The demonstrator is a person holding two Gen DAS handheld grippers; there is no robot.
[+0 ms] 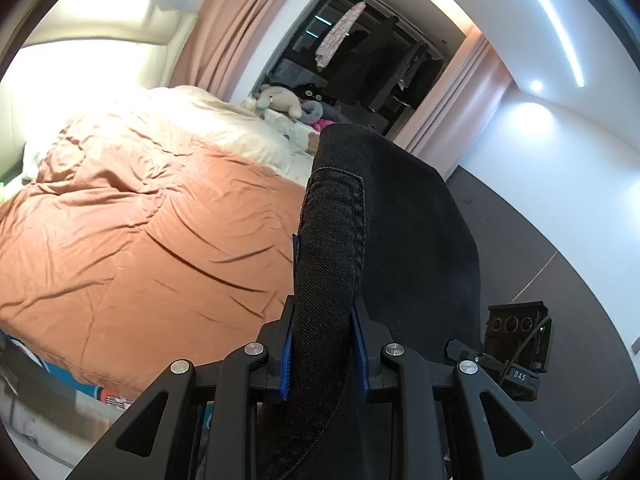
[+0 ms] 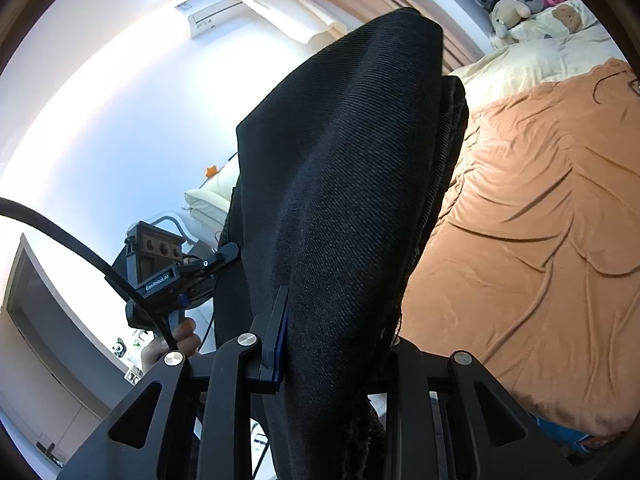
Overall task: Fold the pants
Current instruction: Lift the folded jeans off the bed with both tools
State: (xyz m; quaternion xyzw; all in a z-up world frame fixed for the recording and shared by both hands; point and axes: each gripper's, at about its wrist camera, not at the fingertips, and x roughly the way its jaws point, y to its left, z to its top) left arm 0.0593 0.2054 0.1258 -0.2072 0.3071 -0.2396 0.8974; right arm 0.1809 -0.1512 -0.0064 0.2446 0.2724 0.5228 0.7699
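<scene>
Black denim pants (image 1: 384, 216) hang in the air above the bed, held by both grippers. In the left wrist view my left gripper (image 1: 324, 320) is shut on a thick stitched hem of the pants, blue pads pressing both sides. The right wrist view shows my right gripper (image 2: 332, 320) shut on another bunched part of the pants (image 2: 352, 168), which drape over and hide its right finger. The right gripper's body (image 1: 516, 336) shows beyond the cloth in the left view. The left gripper's body (image 2: 160, 268), held by a hand (image 2: 176, 344), shows at the left of the right view.
A bed with a rumpled orange cover (image 1: 140, 232) and cream duvet (image 1: 208, 120) lies below. Stuffed toys (image 1: 280, 104) sit by its far end. Pink curtains (image 1: 240, 20) and a dark closet (image 1: 380, 60) stand behind. A grey floor (image 1: 540, 248) runs beside the bed.
</scene>
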